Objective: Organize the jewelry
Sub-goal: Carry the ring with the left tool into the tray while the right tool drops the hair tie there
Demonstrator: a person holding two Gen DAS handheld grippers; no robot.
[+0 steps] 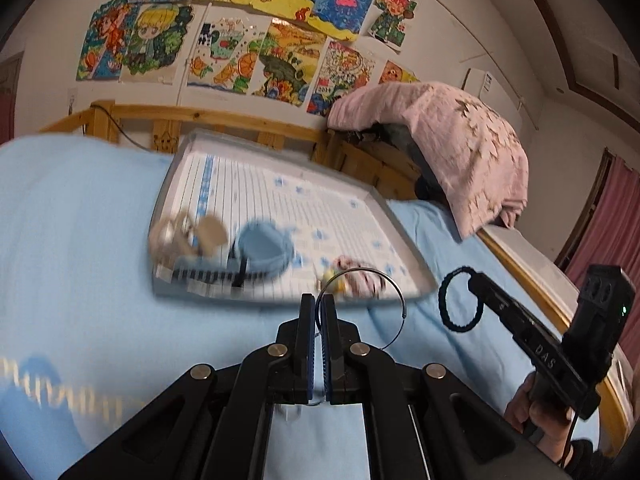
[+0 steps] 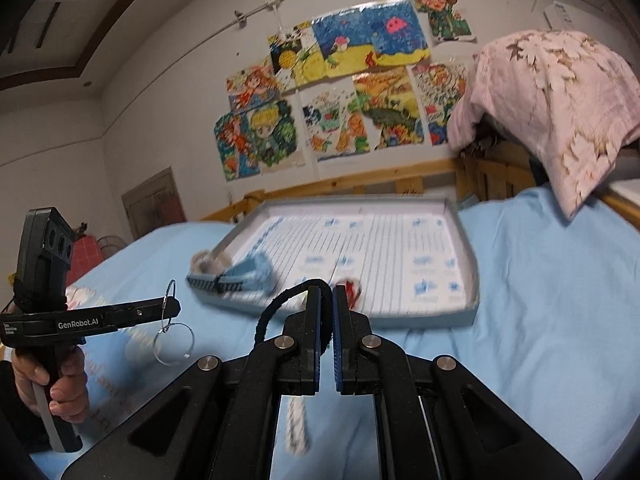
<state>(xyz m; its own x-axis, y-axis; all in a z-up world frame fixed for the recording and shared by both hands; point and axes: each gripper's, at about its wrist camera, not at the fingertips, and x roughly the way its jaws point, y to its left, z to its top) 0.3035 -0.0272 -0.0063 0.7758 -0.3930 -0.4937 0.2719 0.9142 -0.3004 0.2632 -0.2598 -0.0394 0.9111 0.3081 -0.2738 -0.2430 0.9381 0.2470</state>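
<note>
My left gripper (image 1: 319, 304) is shut on a thin silver wire hoop (image 1: 394, 284), held above the blue bed; the hoop also shows in the right wrist view (image 2: 171, 326), with a second ring hanging below it. My right gripper (image 2: 333, 296) is shut on a black braided bracelet (image 2: 276, 308), which also shows in the left wrist view (image 1: 450, 300). Ahead lies a grey tray (image 1: 408, 240) with a striped liner, also in the right wrist view (image 2: 468, 256). In it are a blue pouch (image 1: 264, 246), beige pieces (image 1: 188, 234) and a pink-red item (image 1: 360, 276), all blurred.
A blue sheet (image 1: 72, 240) covers the bed. A wooden bed rail (image 1: 224, 120) runs behind the tray. A pink flowered cloth (image 1: 452, 148) drapes over something at the back right. Colourful drawings (image 1: 240, 48) hang on the wall. A gold chain-like streak (image 1: 60, 392) lies lower left.
</note>
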